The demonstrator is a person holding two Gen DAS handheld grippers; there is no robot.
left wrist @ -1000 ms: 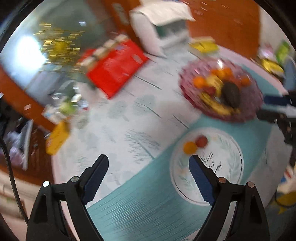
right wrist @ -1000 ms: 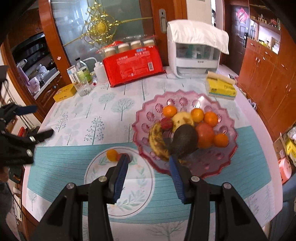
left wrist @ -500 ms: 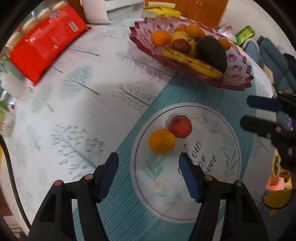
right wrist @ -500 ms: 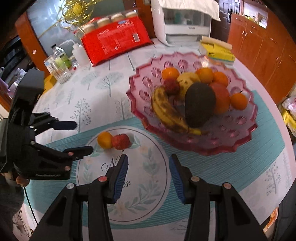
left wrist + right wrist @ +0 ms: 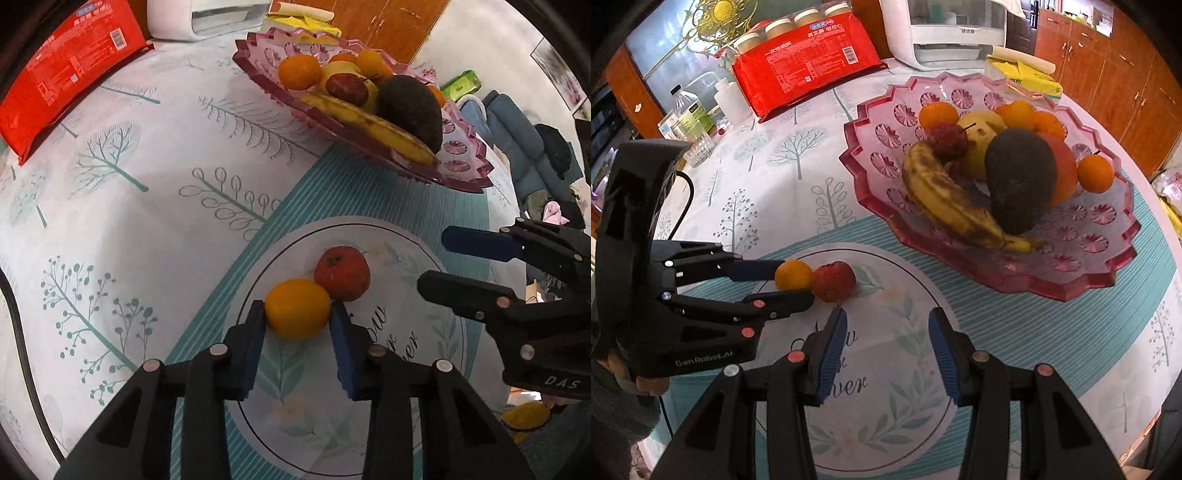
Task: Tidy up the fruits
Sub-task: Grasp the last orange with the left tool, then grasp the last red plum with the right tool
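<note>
Orange skin fills the gap between the blue pads [image 5: 341, 328] of the left gripper [image 5: 297, 319]: it's clamped on the small orange [image 5: 297, 308], one pad on each flank, w/ the fruit low on the round white plate [image 5: 424, 435] & seemingly not yet lifted. The grip sits across the widest part, prob. so the round fruit can't squirt out forward or back. The red apple [image 5: 342, 273] lies right behind, touching the orange, so the pads come in from the sides rather than front-to-back, leaving the apple undisturbed.

The right gripper [image 5: 888, 343] hovers above the same plate w/ its pads apart & nothing between them, pointed roughly toward the apple; from its own view the apple [image 5: 833, 281] lies just ahead & to the left of its tips. My read: it waits there as the next picker, kept clear of the left gripper's side.

The pink glass fruit bowl [image 5: 1071, 266] stands beyond the plate on the tree-print surface [image 5: 768, 177], already loaded: banana [image 5: 951, 201], avocado [image 5: 1019, 177], several oranges, a yellow fruit, a dark red one. Likely the two plate fruits go there, or the reverse; can't tell which way the sorting runs. A red package [image 5: 809, 59] & bottles stand well apart at the back, not involved.
</note>
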